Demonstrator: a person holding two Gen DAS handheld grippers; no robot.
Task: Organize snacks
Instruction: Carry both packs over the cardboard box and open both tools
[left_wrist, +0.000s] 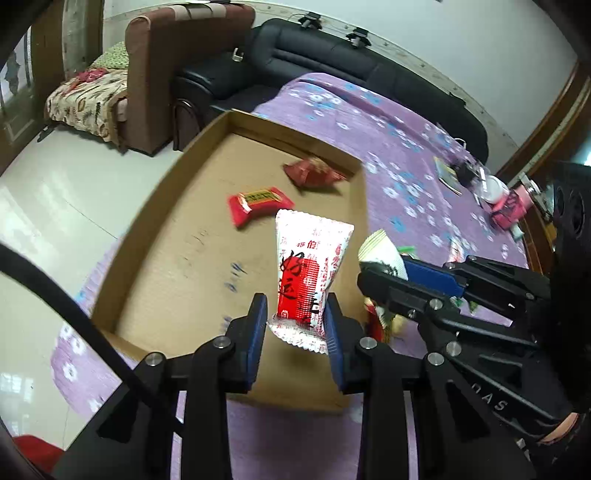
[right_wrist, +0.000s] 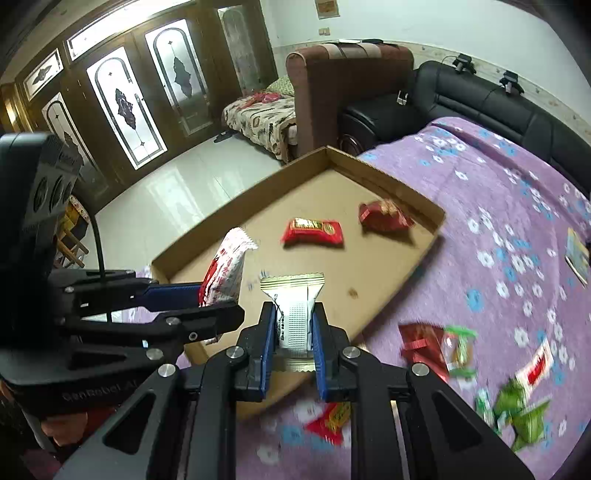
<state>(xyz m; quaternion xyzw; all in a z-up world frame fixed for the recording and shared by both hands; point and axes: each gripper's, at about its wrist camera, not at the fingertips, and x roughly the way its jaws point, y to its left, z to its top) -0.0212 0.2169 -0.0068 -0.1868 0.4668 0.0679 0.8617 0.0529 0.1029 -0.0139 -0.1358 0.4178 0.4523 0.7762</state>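
Cardboard tray (left_wrist: 207, 177) sits on the purple flowered blanket (left_wrist: 406, 155), and both grippers are up over its near edge, each with a snack. Left gripper (left_wrist: 295, 317) has its blue pads pinched onto the lower end of a white and red packet (left_wrist: 310, 266), which stands upright between them above the tray floor. Right gripper (right_wrist: 294, 325) is closed the same way on a white packet with a gold crimped edge (right_wrist: 293, 299), held upright just beside the left one, at the tray's near right side. Down in the tray, a flat red bar (right_wrist: 314, 230) lies mid-floor, and a crumpled red pouch (right_wrist: 384, 216) rests near the far right corner. Out on the blanket to the right, loose snacks wait: a red wrapper (right_wrist: 421, 343), green packets (right_wrist: 524, 417), another red and yellow one (right_wrist: 332, 421) near the right gripper. Beyond the bed, a black sofa (left_wrist: 332, 66) and a brown armchair (right_wrist: 347, 81).
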